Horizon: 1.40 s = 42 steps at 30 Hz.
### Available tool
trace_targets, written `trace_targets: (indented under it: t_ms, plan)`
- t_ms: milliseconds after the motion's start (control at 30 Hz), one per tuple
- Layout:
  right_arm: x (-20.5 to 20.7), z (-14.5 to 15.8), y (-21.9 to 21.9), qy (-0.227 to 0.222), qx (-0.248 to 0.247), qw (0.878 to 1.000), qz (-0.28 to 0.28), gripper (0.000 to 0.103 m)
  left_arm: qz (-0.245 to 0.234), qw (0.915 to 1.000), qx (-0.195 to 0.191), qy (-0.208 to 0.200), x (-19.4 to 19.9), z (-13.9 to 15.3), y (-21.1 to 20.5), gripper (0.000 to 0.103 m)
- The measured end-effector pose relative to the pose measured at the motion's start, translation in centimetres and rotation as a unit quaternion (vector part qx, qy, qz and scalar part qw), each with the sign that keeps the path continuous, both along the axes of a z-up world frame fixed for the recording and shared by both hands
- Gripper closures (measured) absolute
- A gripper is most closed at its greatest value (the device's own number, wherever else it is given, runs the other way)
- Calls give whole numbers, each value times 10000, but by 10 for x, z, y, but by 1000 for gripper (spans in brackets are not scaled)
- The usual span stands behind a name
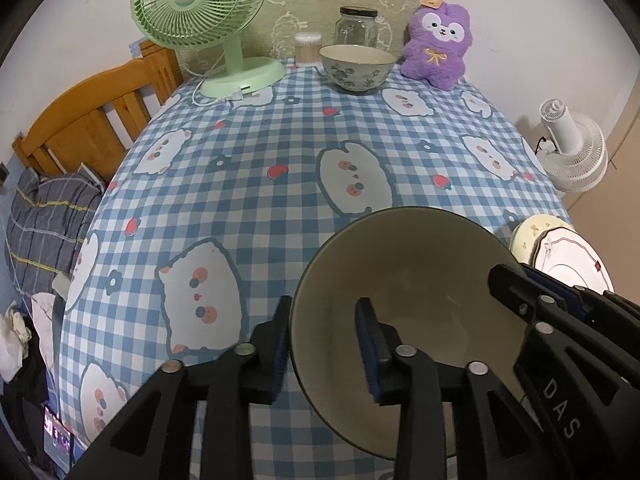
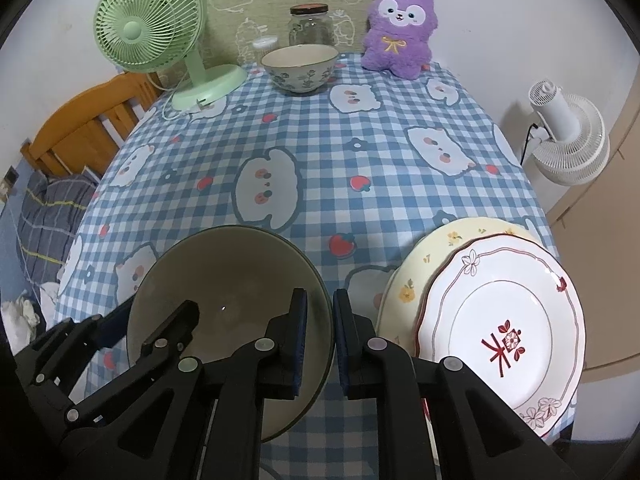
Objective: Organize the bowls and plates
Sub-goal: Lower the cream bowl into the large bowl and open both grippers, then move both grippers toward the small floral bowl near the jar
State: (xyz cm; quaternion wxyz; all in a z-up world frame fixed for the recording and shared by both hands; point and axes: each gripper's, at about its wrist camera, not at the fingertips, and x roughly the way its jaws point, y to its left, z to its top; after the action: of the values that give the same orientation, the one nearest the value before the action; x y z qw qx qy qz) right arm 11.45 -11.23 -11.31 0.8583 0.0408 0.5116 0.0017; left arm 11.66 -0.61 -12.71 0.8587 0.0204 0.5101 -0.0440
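My right gripper (image 2: 320, 340) clamps the near bowl's (image 2: 224, 292) right rim, my left gripper (image 1: 324, 344) straddles its left rim unclenched, the floral bowl (image 2: 300, 68) lying far beyond it.

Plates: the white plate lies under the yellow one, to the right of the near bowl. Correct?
Not quite. The white plate lies on top of the yellow plate, not under it; only the yellow one's far and left rim shows. The stack does sit to the right of the near bowl. The right wrist view shows this.
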Motion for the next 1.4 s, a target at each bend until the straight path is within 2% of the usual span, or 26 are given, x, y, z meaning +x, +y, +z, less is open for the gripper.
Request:
trace_targets:
  t_ms: [33, 100, 133, 167, 267, 333, 433, 667, 867, 933, 1067, 1400]
  plan:
    - [0, 2, 0, 3, -12, 10000, 5, 86, -20, 10000, 6, -11, 0, 1, 0, 63]
    - [0, 8, -2, -57, 19, 10000, -29, 86, -46, 10000, -47, 18, 0, 5, 0, 47]
    - [0, 12, -3, -104, 24, 9999, -14, 86, -30, 10000, -75, 9, 0, 7, 2, 43]
    - [0, 16, -3, -139, 16, 9999, -19, 81, -15, 9999, -97, -33, 1, 11, 3, 39]
    - [-1, 29, -6, -287, 97, 9995, -51, 50, 16, 9999, -84, -125, 2, 22, 4, 34]
    - [-3, 37, -7, -424, 132, 9990, -44, 45, 34, 9998, -108, -179, 3, 30, 6, 32]
    - [-5, 53, -6, -550, 136, 9984, 27, 44, 24, 9994, -59, -343, 1, 45, 5, 25]
    - [-13, 90, -10, -888, 244, 9957, 107, 30, -119, 9975, -65, -691, -4, 84, 2, 17]
    - [-21, 120, -11, -1056, 239, 9938, 265, 28, -40, 9964, 17, -841, -7, 111, -3, 14]
    - [-24, 130, -12, -1148, 201, 9929, 240, 24, 59, 9948, 108, -1008, -11, 122, -5, 13]
    - [-31, 151, -16, -1345, 158, 9906, 180, 22, 141, 9929, 57, -1176, -16, 142, -5, 12]
    - [-39, 180, -19, -1483, 38, 9888, 160, 22, 178, 9905, 8, -1363, -24, 172, -9, 14]
